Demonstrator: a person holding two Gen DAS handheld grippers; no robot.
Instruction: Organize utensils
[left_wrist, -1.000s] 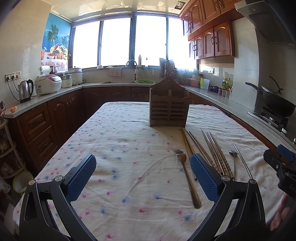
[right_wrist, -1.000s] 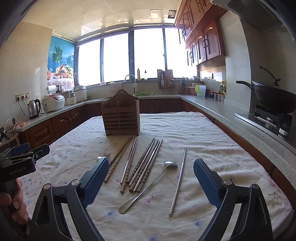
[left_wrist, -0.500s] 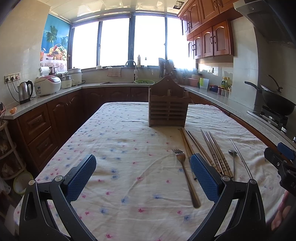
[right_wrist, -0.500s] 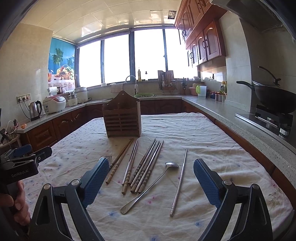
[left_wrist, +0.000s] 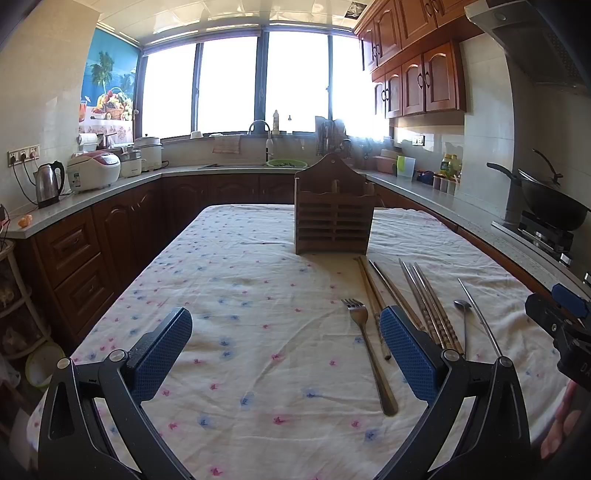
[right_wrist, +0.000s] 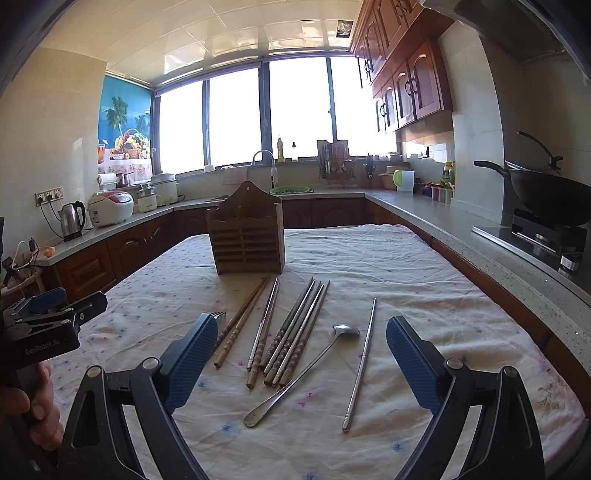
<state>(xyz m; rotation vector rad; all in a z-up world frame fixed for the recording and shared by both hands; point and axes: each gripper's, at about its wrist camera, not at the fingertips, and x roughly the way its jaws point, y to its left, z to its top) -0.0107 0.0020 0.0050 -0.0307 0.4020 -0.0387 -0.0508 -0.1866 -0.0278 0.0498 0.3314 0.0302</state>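
Flowered tablecloth (left_wrist: 229, 280) under everything. Wooden utensil holder (right_wrist: 246, 236) upright mid-table. In front, flat: chopsticks (right_wrist: 291, 332), fork (left_wrist: 365, 347), spoon (right_wrist: 306, 369). My left gripper (left_wrist: 284, 350) and right gripper (right_wrist: 301, 358) both gape wide, holding nothing.

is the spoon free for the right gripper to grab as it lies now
Probably yes. The right gripper is open and empty, the spoon lies alone on the cloth between its fingers' line, apart from the chopsticks, with nothing over it.

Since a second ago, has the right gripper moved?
Yes: right gripper has crept forward and up; the wooden holder and spoon sit lower and nearer in its view.
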